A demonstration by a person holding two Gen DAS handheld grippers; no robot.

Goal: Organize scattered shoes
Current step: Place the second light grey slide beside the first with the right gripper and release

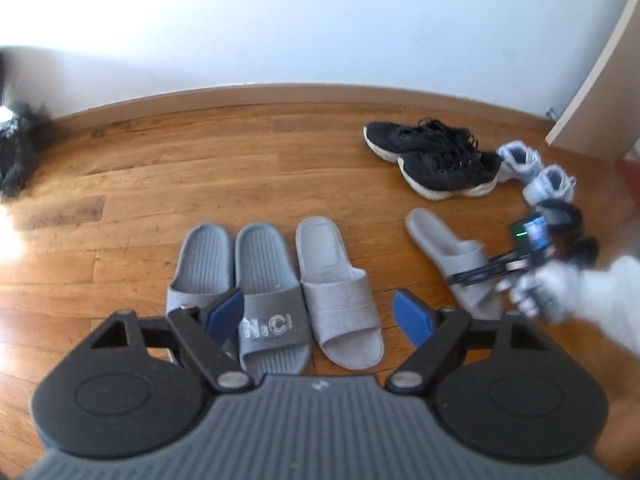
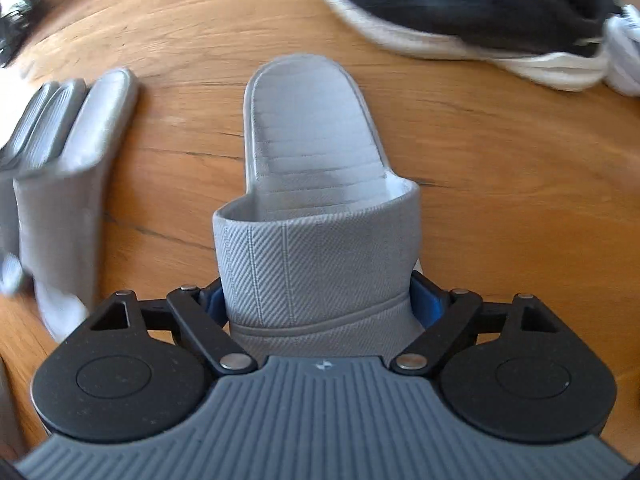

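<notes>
Three slippers stand in a row on the wooden floor: two dark grey ribbed ones and a light grey fabric slipper. My left gripper hangs open above their toe ends with nothing between its blue pads. The matching light grey slipper lies apart to the right, angled. My right gripper straddles its strap from above, one blue pad against each side of it. A gloved hand holds that gripper.
A pair of black sneakers with white soles lies beyond the angled slipper. Two small pale shoes sit to their right, near a door edge. A dark bundle lies at the far left by the wall.
</notes>
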